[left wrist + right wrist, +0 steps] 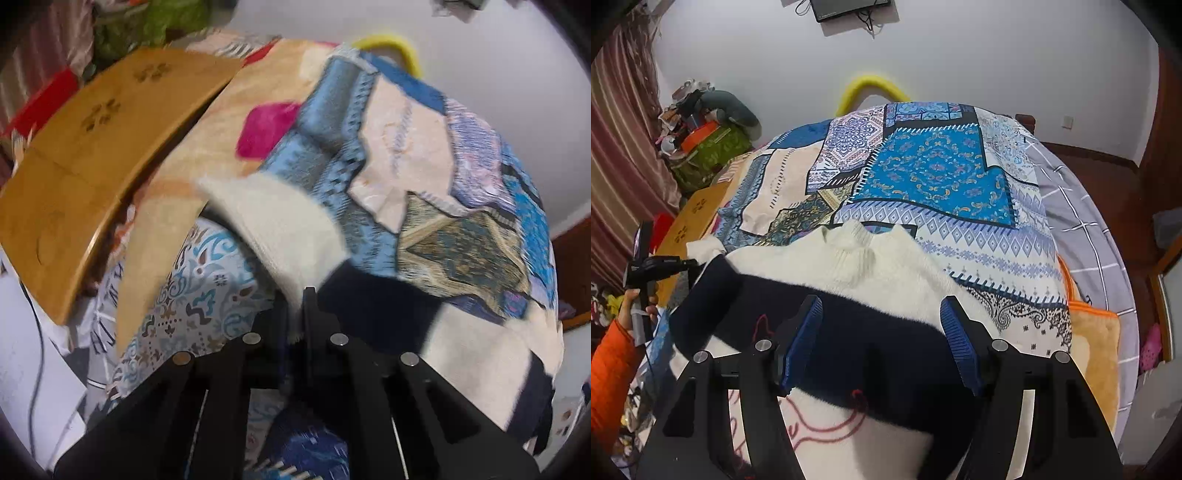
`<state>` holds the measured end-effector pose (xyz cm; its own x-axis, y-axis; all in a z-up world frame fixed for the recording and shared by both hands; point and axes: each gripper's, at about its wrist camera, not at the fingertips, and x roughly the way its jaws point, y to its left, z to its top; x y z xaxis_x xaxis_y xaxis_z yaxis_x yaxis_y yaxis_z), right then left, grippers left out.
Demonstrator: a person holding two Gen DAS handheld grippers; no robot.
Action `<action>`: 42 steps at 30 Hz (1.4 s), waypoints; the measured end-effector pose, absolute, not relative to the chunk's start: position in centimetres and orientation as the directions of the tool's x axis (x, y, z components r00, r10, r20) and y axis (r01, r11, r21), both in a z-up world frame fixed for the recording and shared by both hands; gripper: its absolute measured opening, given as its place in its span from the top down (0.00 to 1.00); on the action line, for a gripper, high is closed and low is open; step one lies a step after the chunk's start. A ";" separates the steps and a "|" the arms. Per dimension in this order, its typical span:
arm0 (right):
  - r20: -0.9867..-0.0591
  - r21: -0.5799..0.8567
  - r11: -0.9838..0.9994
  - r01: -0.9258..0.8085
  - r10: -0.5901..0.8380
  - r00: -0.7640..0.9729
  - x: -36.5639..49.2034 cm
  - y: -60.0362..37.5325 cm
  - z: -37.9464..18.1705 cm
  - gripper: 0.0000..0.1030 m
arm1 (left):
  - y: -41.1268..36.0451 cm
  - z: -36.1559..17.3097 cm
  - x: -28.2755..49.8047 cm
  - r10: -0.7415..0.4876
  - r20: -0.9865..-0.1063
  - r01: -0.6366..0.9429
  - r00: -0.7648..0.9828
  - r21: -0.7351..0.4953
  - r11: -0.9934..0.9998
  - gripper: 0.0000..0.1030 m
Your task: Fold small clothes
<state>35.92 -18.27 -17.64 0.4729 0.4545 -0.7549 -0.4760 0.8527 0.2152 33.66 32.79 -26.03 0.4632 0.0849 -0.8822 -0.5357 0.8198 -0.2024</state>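
A small cream sweater with a wide navy band and red stitched lines lies on the blue patchwork bedspread. My left gripper is shut on the cream sleeve and lifts it; the view is blurred. That gripper also shows at the far left of the right wrist view, at the sleeve end. My right gripper is open, its blue-padded fingers spread just above the navy band, holding nothing.
A wooden board with paw prints lies left of the bed. A yellow curved bar stands at the bed's far end. A grey checked sheet and an orange blanket lie on the right. Cluttered bags stand at the back left.
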 end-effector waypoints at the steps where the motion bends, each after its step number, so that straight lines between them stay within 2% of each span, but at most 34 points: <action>1: -0.754 0.215 0.853 -0.476 0.455 0.474 35.7 -18.2 -17.5 0.39 | 32.2 -25.2 33.5 0.100 -0.875 -0.522 0.474 -0.188 0.832 0.94; 7: -0.730 0.228 0.843 -0.487 0.479 0.488 34.4 -18.3 -16.2 0.39 | 28.0 -18.5 33.0 0.127 -0.807 -0.409 0.577 -0.151 0.900 0.94; 14: -0.706 0.228 0.827 -0.514 0.504 0.497 32.3 -18.4 -14.9 0.39 | 20.9 -11.5 31.8 0.094 -0.724 -0.246 0.684 -0.108 0.963 0.94; 19: -0.700 0.235 0.819 -0.523 0.516 0.494 31.2 -18.7 -14.4 0.39 | 15.8 -8.5 31.1 0.039 -0.681 -0.146 0.731 -0.100 0.984 0.94; 28: -0.683 0.249 0.800 -0.546 0.545 0.487 29.0 -19.7 -14.2 0.39 | 7.5 -6.9 30.5 -0.053 -0.665 -0.009 0.745 -0.089 0.996 0.94; 42: -0.715 0.234 0.840 -0.489 0.489 0.499 28.0 -23.8 -16.3 0.39 | -2.4 -9.8 30.8 -0.165 -0.730 0.151 0.664 -0.086 0.985 0.94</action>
